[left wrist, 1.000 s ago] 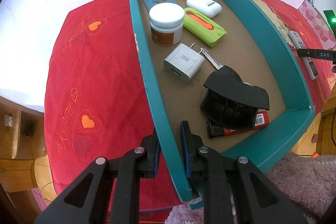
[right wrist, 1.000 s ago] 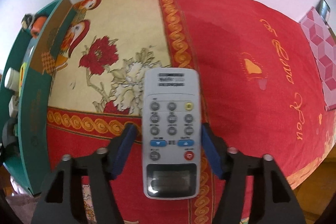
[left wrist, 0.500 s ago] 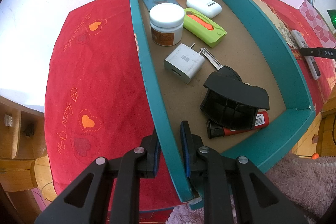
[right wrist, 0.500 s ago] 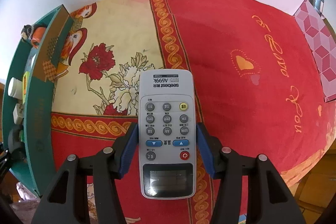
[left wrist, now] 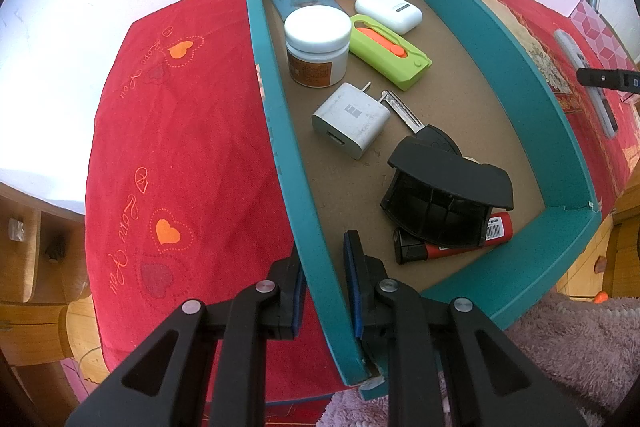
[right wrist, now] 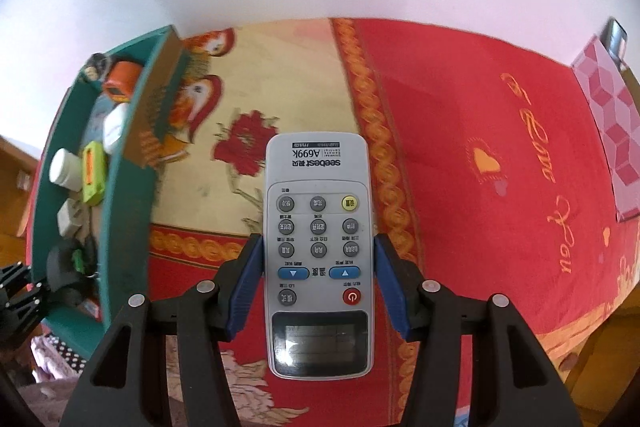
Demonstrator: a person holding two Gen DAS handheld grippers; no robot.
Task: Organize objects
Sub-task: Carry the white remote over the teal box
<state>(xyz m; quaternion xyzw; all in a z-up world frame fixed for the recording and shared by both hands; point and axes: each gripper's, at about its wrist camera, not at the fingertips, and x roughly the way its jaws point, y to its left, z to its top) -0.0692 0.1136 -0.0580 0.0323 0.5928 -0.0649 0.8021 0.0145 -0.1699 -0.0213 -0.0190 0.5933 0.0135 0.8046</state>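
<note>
Grey plastic, the remote (right wrist: 319,255) sits lengthwise between the pads of the right gripper (right wrist: 319,263), its long axis running straight out along the fingers, display end nearest the camera. The blue pads press its two long edges, so it reads as pinched and lifted above the red cloth (right wrist: 480,227). Off to that gripper's left lies the teal tray (right wrist: 120,211), its own long axis roughly parallel to the remote. The left gripper (left wrist: 323,287) clamps the tray's near side wall (left wrist: 280,131), one pad inside, one outside. Open cardboard floor (left wrist: 472,99) along the tray's right wall looks like the likeliest landing place.
</note>
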